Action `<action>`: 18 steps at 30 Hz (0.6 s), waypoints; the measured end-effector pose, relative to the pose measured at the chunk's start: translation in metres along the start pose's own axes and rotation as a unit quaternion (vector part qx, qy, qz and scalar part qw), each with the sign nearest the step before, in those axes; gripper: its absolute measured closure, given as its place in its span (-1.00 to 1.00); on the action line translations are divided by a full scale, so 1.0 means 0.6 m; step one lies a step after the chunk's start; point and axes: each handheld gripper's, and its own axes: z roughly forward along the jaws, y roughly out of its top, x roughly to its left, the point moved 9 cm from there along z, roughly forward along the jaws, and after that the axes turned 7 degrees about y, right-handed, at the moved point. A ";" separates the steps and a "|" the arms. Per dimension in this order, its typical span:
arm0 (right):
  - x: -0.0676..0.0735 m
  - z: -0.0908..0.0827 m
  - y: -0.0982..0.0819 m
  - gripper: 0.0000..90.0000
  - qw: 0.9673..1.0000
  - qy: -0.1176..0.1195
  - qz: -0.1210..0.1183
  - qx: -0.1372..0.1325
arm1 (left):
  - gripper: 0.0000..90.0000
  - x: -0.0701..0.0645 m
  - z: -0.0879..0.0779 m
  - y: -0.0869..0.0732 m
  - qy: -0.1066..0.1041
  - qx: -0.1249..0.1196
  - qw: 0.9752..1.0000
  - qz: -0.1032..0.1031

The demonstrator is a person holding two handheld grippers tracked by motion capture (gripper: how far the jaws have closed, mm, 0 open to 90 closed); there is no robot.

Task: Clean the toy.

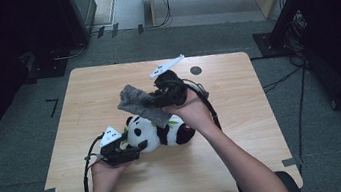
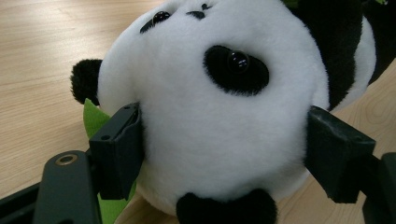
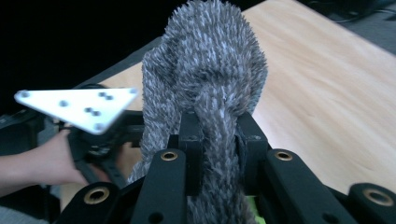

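Left gripper (image 1: 125,152) clamped on the head of the plush panda (image 2: 219,116), one finger (image 2: 116,149) pressed into each cheek, face turned up between them. Likely held that way to pin the toy down on the tabletop (image 1: 247,156) while the other hand works; body of the panda (image 1: 161,131) lying on its side just beyond the fingertips, green leaf-like piece (image 2: 95,119) tucked behind the near finger.

Right gripper (image 3: 217,135) pinched tight on a fold of the grey fuzzy cloth (image 3: 205,79), bunched fabric squeezed between both fingers (image 3: 191,149) and standing up past the tips. Seen from above, right gripper (image 1: 165,90) raised over the panda with the grey fuzzy cloth (image 1: 139,103) draping from the fingers down toward the toy, lower edge touching or just above its back; hard to tell which. Grip at one edge and a raised hand: probably to let the cloth hang free and spread, either for laying over the panda or for lifting clear of it.

Counted: one panda, one grey cloth, two grippers, two hands, each gripper topped by one pale three-cornered plate (image 1: 167,66).
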 end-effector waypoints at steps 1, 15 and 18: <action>0.017 0.012 -0.005 0.72 1.000 0.010 -0.005 0.006 | -0.52 0.001 0.000 0.000 0.000 0.000 1.000 0.000; 0.045 0.056 -0.104 0.72 0.999 0.027 0.008 0.045 | -0.52 0.000 0.000 0.001 -0.003 0.001 1.000 -0.008; 0.036 0.059 -0.117 0.72 0.998 0.024 0.014 0.054 | -0.51 0.000 0.000 0.001 -0.002 0.001 1.000 -0.008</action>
